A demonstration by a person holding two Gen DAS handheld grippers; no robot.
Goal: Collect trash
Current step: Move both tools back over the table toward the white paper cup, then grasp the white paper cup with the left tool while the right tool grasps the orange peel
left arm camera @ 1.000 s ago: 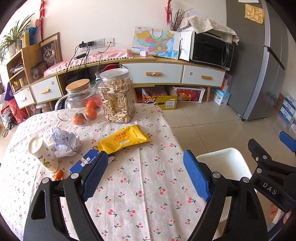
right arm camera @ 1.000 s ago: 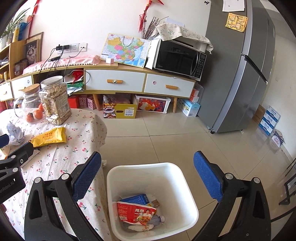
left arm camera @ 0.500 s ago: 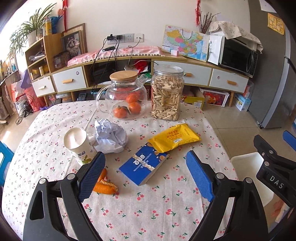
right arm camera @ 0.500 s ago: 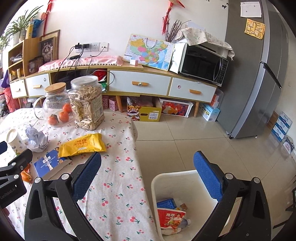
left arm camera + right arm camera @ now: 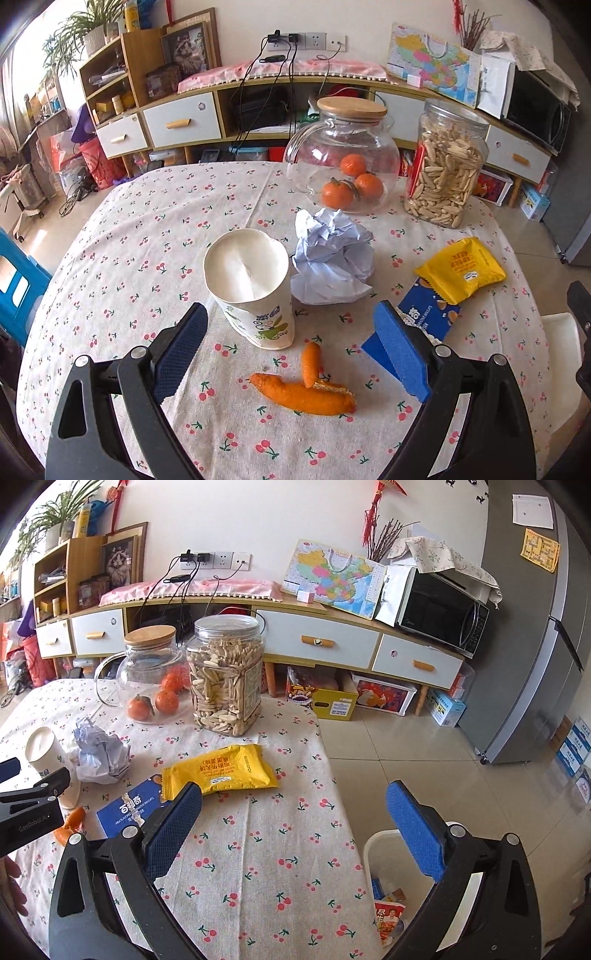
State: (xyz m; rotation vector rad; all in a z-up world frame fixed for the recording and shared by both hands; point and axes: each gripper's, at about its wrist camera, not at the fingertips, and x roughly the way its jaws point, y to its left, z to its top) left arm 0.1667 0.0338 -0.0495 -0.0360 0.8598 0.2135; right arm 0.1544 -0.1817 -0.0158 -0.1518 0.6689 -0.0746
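Observation:
My left gripper is open and empty, low over the table, with orange peel and a squashed paper cup between its jaws. A crumpled paper ball, a blue biscuit box and a yellow snack packet lie beyond. My right gripper is open and empty over the table's right edge, near the yellow packet and blue box. The white trash bin stands on the floor below it with wrappers inside.
A glass jug with oranges and a seed jar stand at the table's far side. A sideboard, microwave and fridge line the room. A blue chair stands left of the table.
Both grippers swung left from the bin toward the table. The left one came down close over the cup and orange peel; the bin slid to the right edge of both views.

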